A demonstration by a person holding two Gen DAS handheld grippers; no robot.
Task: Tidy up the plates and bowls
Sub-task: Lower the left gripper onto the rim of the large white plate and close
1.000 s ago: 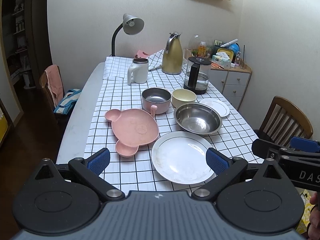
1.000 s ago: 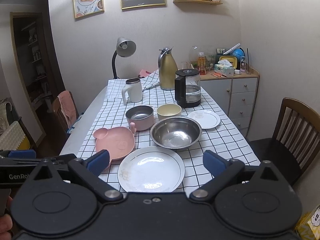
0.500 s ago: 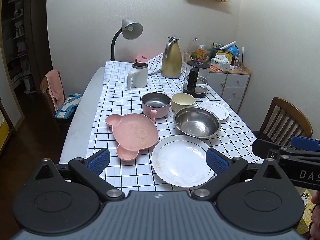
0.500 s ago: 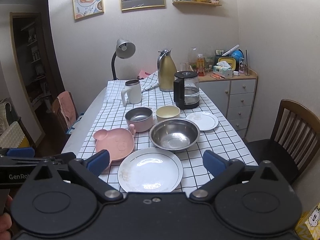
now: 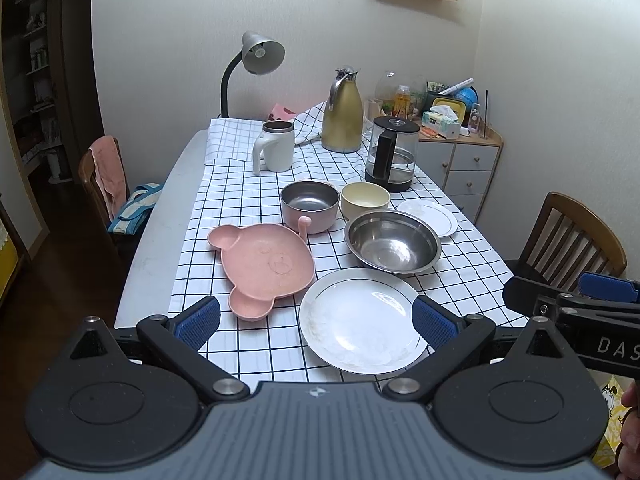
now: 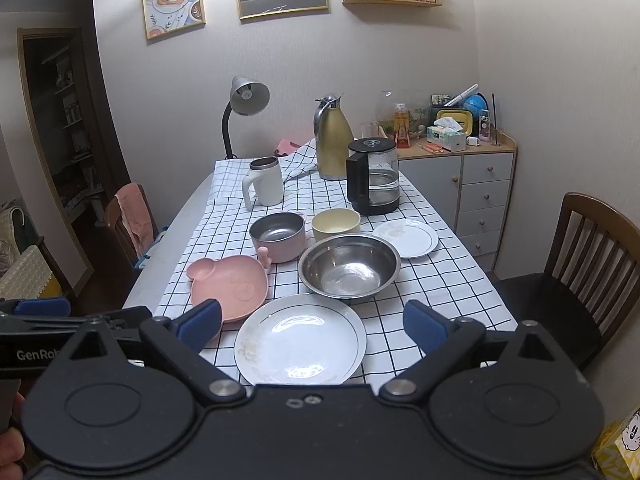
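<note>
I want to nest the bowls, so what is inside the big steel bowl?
The steel bowl holds nothing: its bare, shiny bottom shows, with light reflections only. The near inner wall is hidden behind its rim. Both grippers are open and away from it.

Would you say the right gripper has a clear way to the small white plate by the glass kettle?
Probably yes: the right gripper is open and empty, and the small white plate lies uncovered; only the steel bowl sits nearby, to the side.
</note>
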